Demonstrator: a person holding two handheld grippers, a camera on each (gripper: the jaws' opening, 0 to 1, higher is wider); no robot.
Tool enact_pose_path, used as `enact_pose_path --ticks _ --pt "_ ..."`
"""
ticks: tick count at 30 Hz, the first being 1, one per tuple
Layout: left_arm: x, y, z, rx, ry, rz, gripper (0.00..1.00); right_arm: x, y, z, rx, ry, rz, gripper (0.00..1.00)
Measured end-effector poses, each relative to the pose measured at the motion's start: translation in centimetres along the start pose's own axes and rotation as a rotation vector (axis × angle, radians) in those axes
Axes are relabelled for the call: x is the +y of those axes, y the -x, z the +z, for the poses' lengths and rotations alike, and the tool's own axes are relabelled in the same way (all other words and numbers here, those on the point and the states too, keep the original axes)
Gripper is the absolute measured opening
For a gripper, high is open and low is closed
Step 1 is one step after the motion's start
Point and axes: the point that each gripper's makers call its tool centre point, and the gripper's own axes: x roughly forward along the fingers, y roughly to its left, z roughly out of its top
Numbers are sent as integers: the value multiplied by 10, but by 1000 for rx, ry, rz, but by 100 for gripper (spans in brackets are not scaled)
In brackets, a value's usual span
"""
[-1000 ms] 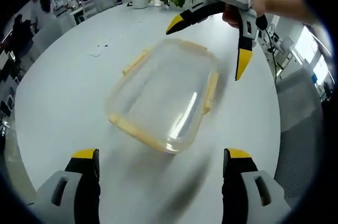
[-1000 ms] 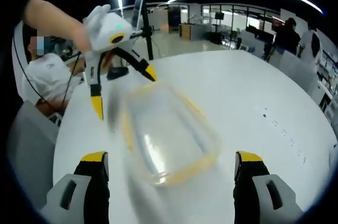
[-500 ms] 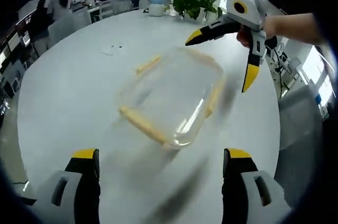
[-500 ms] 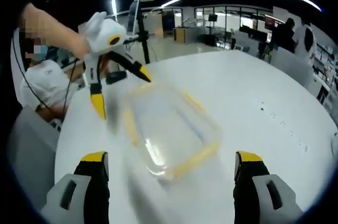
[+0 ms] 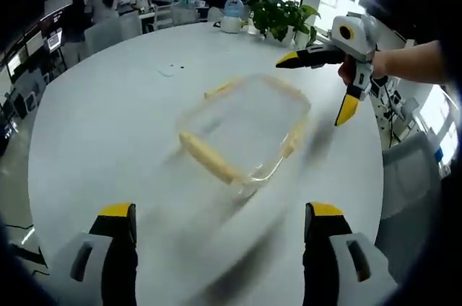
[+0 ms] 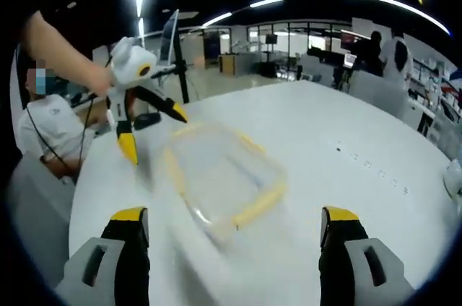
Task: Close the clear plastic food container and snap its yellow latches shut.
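Note:
A clear plastic food container (image 5: 245, 129) with yellow latches lies on the white round table (image 5: 108, 118), blurred in both views. My left gripper (image 5: 216, 221) stands open in front of it, well short of its near edge. In the left gripper view, my right gripper (image 5: 317, 82) hangs open past the container's far right corner, held by a hand. The right gripper view has the same container (image 6: 220, 180) ahead of my open right gripper (image 6: 234, 225). There my left gripper (image 6: 150, 127) is open just beyond the container's far left corner. Nothing is held between either pair of jaws.
A potted plant (image 5: 281, 14) and a water bottle (image 5: 232, 14) stand at the table's far edge. Small dark specks (image 5: 173, 69) lie on the tabletop. People (image 6: 386, 50) stand in the room behind. A seated person (image 6: 47, 129) is left of the table.
Both cameras have pulled back and risen, so the container looks smaller and farther. Each gripper now sits a little farther from the container; both stay open.

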Motion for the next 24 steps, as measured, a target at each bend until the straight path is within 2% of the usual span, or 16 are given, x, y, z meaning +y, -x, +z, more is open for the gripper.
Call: enact_pose_path --ticks 7,17,24 --pt "-4 6 3 -64 3 23 99 4 5 -2 -24 -23 -13 99" --pt "-9 11 -9 -98 67 21 98 8 13 -3 -68 -57 -44 97" --pt "-14 12 -14 -123 78 24 98 9 14 -9 -60 -60 -57 97"
